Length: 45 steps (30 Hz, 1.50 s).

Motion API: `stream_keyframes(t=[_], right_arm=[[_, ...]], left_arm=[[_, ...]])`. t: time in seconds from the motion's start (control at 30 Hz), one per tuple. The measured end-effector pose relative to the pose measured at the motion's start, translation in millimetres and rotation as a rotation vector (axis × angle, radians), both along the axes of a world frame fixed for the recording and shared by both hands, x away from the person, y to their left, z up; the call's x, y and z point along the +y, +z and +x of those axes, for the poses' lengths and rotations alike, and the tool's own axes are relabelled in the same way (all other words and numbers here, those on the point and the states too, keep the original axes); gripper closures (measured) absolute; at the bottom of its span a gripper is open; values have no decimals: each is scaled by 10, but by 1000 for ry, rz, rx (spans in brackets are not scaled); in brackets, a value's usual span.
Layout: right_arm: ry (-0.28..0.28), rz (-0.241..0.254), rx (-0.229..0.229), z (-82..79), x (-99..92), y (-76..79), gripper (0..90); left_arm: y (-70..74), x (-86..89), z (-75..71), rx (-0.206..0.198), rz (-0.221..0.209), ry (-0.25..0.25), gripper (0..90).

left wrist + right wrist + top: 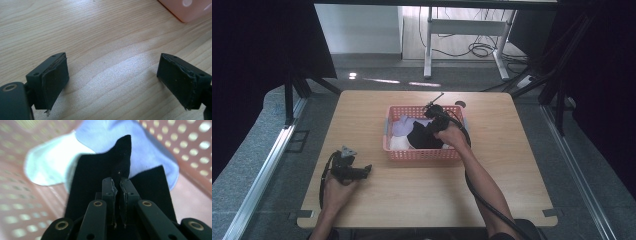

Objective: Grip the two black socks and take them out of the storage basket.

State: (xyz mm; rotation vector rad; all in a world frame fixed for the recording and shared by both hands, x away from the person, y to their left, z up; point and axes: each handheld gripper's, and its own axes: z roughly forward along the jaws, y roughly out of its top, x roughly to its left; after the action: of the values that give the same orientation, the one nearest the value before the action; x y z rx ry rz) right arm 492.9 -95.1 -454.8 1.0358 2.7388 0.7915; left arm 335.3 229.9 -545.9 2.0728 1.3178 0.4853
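Black cloth (100, 177), partly hidden by the clenched right gripper (117, 185), fills the basket (422, 154).

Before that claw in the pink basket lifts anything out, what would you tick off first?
1. Right gripper shut on the black cloth: ok, a fold is pinched between the jaws.
2. Grip takes the black cloth alone: cannot tell; the lilac-and-white sock lies partly under it.
3. Basket flat on the table: ok.
4. Left gripper open and holding nothing: ok.
5. Left gripper outside the basket: ok.
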Motion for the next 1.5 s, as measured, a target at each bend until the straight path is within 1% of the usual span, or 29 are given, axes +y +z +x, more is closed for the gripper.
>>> stream_keyframes(t=[0.1, 0.2, 0.27, 0.33, 0.37, 0.4, 0.43, 0.47, 0.5, 0.67, 0.77, 0.8, 0.83, 0.87, 1.03, 1.13, 1.3, 1.33, 1.37, 1.43, 1.47, 1.5], right_arm=[[3, 26, -17, -33, -14, 151, 841], [11, 38, -45, -64, -39, 303, 841], [3, 45, -58, -81, -60, 395, 840], [4, 46, -73, -85, -87, 482, 839], [4, 46, -73, -85, -87, 482, 839], [-4, 42, -86, -89, -117, 574, 838], [-5, 40, -94, -89, -131, 612, 839], [-5, 40, -94, -89, -131, 612, 839], [-10, 38, -106, -91, -158, 686, 839], [-21, 38, -139, -103, -215, 880, 840], [-21, 41, -162, -108, -248, 976, 840], [-28, 41, -163, -115, -256, 1010, 840], [-28, 41, -163, -115, -256, 1010, 840], [-30, 49, -174, -122, -286, 1073, 840], [-38, 59, -192, -136, -372, 1166, 840], [-47, 61, -191, -138, -423, 1195, 840], [-78, 61, -207, -152, -603, 1266, 840], [-78, 61, -207, -152, -603, 1266, 840], [-94, 63, -214, -160, -692, 1290, 840], [-111, 63, -217, -169, -782, 1309, 840], [-111, 63, -217, -169, -782, 1309, 840], [-120, 63, -221, -172, -828, 1316, 840]], left_arm=[[-1, 0, 1, -1, -1, 0, 99], [-3, -2, 0, -2, -3, 1, 99], [-1, -1, 0, -1, -3, 1, 99], [-1, -1, 0, -1, -3, 0, 99], [-1, -1, 0, -1, -3, 0, 99], [-3, -6, 0, -3, -9, 5, 99], [-4, -7, 0, -4, -9, 6, 99], [-4, -7, 0, -4, -9, 6, 99], [-4, -6, 0, -5, -7, 6, 99], [-4, -5, 1, -6, -7, 4, 99], [-3, -5, 2, -5, -8, 4, 99], [-4, -5, 2, -5, -8, 4, 99], [-4, -5, 2, -5, -8, 4, 99], [-4, -4, 2, -5, -8, 4, 99], [-3, -4, 2, -5, -7, 4, 99], [-4, -5, 2, -5, -7, 4, 99], [-3, -4, 2, -5, -7, 4, 99], [-3, -4, 2, -5, -7, 4, 99], [-4, -5, 2, -5, -7, 4, 99], [-3, -5, 2, -5, -7, 4, 99], [-3, -5, 2, -5, -7, 4, 99], [-3, -5, 2, -5, -7, 4, 99]])
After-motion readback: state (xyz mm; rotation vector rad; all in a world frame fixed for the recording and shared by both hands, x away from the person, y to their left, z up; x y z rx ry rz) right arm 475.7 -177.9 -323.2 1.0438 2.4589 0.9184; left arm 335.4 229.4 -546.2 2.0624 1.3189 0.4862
